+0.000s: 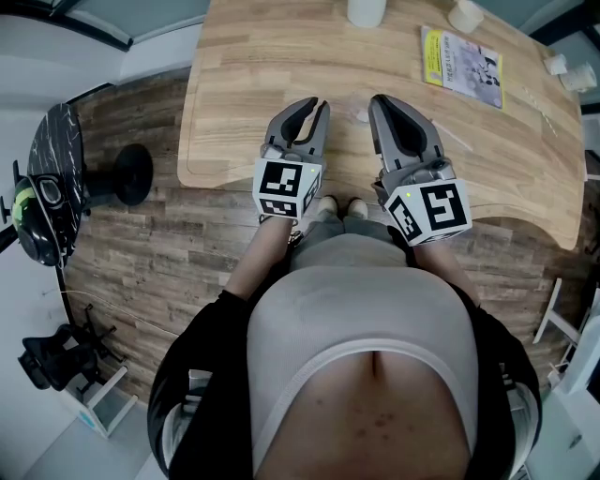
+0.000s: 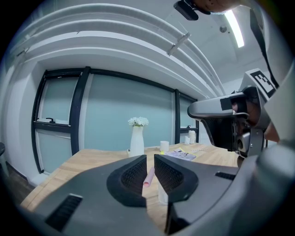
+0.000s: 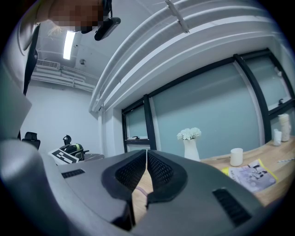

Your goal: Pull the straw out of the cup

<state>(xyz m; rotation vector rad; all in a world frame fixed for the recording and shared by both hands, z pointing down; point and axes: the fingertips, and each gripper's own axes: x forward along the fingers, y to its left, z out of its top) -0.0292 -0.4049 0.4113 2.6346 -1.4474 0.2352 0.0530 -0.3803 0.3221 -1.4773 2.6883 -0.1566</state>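
Observation:
A pink straw (image 2: 149,175) leans out of a clear cup (image 2: 162,197) on the wooden table (image 1: 244,84). In the left gripper view the straw's upper end lies between my left gripper's (image 2: 150,157) pads. The jaws stand only a narrow gap apart, and a sliver of table still shows beside the straw. In the head view my left gripper (image 1: 312,106) and right gripper (image 1: 380,98) sit side by side over the table's near edge. The right gripper (image 3: 146,152) has its jaws together at the tips, with nothing between them. It hangs to the right of the cup.
A white vase of flowers (image 2: 137,140) stands at the far edge of the table, with a white cup (image 1: 366,11) and a printed booklet (image 1: 461,67) nearby. On the floor to the left are a black stool (image 1: 131,173) and a helmet (image 1: 37,202).

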